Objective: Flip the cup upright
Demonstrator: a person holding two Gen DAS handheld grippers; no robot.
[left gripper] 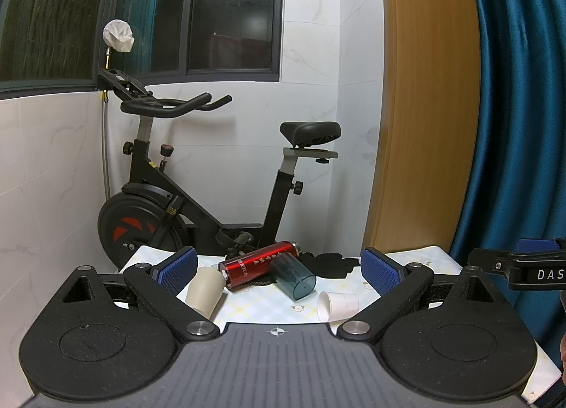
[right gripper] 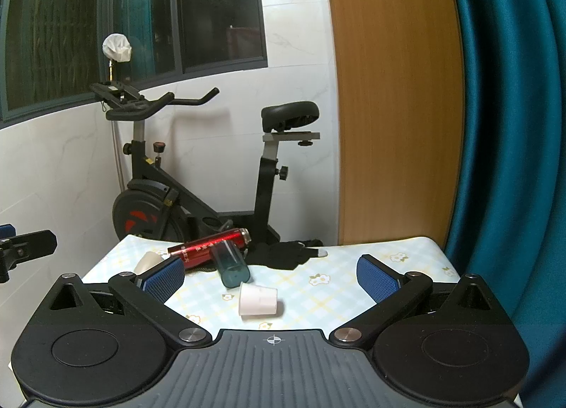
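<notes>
A small white paper cup (left gripper: 338, 306) lies on its side on the flowered tablecloth (left gripper: 269, 305); it also shows in the right wrist view (right gripper: 257, 300). A beige cup (left gripper: 205, 289) lies on its side at the left, partly hidden behind a finger in the right wrist view (right gripper: 148, 261). A teal translucent cup (left gripper: 295, 277) (right gripper: 231, 268) lies tipped against a red bottle (left gripper: 260, 264) (right gripper: 208, 247). My left gripper (left gripper: 279, 271) is open and empty above the near edge. My right gripper (right gripper: 270, 277) is open and empty, the white cup between its fingers ahead.
Black gloves (right gripper: 286, 254) lie at the table's far side. An exercise bike (left gripper: 198, 192) stands behind the table against the tiled wall. A wooden panel (right gripper: 392, 107) and a teal curtain (right gripper: 509, 125) are at the right.
</notes>
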